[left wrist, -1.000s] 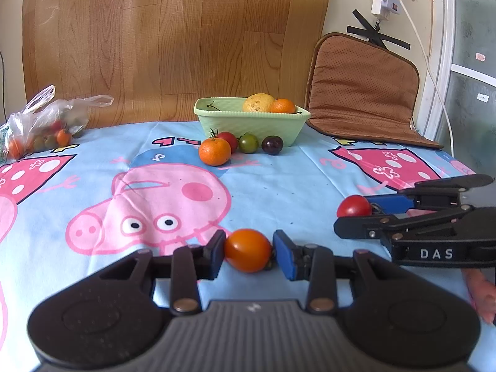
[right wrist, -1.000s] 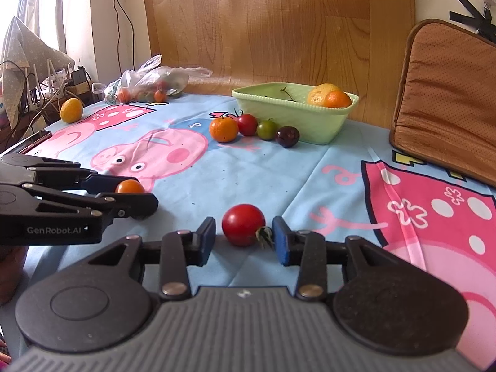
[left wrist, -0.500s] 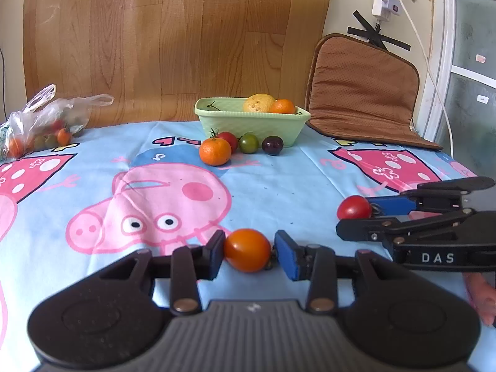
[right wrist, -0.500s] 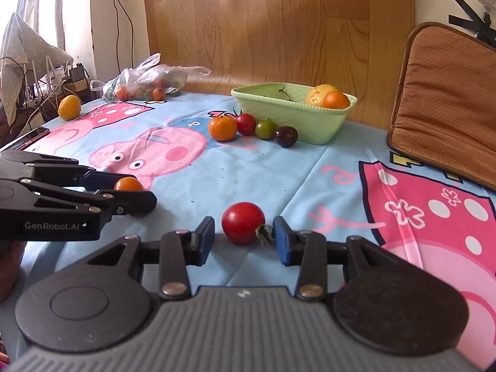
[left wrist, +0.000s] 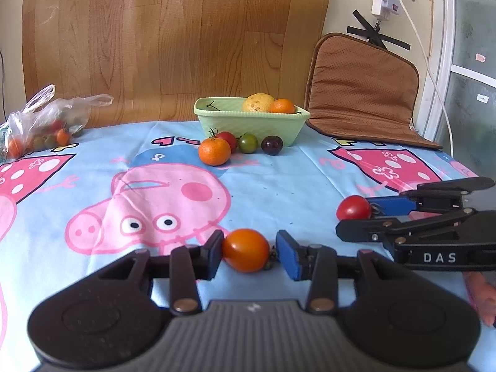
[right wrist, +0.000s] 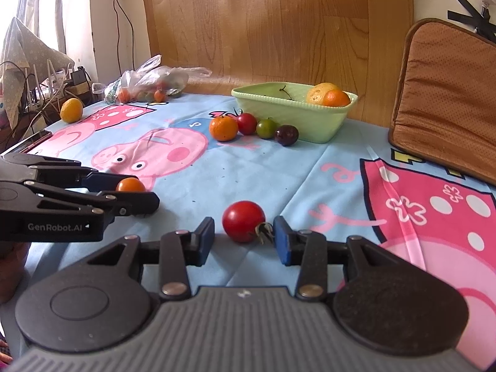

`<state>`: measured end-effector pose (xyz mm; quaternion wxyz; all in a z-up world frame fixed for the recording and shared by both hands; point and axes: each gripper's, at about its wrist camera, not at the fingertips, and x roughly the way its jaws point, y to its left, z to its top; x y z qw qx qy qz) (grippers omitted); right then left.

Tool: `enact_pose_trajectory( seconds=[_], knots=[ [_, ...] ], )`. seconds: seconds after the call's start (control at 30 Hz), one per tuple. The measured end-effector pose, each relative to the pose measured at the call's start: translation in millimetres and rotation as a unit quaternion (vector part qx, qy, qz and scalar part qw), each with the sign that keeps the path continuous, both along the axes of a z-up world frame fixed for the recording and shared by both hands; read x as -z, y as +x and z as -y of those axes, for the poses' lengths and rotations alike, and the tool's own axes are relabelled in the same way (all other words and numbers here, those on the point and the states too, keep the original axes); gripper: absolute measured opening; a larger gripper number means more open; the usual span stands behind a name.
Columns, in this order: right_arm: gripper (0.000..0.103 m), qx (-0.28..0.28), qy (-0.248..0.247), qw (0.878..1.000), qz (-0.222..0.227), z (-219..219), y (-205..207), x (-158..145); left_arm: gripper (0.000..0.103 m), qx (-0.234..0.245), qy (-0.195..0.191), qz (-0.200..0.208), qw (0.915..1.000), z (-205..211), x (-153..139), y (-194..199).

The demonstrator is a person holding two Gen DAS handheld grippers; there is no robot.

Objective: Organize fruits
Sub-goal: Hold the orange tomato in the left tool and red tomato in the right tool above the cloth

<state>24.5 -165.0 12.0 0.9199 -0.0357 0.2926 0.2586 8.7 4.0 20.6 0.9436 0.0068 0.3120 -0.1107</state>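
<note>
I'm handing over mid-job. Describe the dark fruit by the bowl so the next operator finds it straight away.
Find the pale green bowl at the far side of the cartoon pig tablecloth. Four small fruits sit in a row on the cloth along its front. The dark purple fruit is the right-hand end of that row, beside the green tomato, and the only near-black one.

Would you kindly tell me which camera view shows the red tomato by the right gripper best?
The right wrist view: the red tomato lies whole and close between the right gripper's blue pads, untouched, its stem showing. In the left wrist view the same tomato is smaller, near the right edge, with its lower part hidden behind a finger of that gripper.
</note>
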Motion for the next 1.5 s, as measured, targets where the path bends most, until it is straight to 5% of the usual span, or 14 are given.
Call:
enact_pose_trajectory(
  seconds=[0.8, 0.9, 0.93, 0.97, 1.5],
  knots=[
    [0.051, 0.007, -0.001, 1.000, 0.004, 1, -1, -1, 0.041, 0.005, 0.001, 0.000, 1.0000, 1, 0, 0],
    [0.049, 0.011, 0.008, 1.000, -0.005, 2, 5, -1, 0.032, -0.001, -0.001, 0.002, 1.0000, 0, 0, -1],
    [0.035, 0.010, 0.006, 1.000, -0.006, 0, 6, -1, 0.032, -0.002, -0.004, 0.003, 1.0000, -2, 0, -1],
    [0.032, 0.010, 0.001, 1.000, -0.003, -2, 6, -1, 0.031, -0.003, -0.006, 0.005, 1.0000, -2, -1, -2],
    [0.032, 0.016, -0.009, 1.000, 0.004, -6, 5, 1, 0.031, 0.007, -0.020, 0.002, 0.9998, -5, 0, -2]
  ],
)
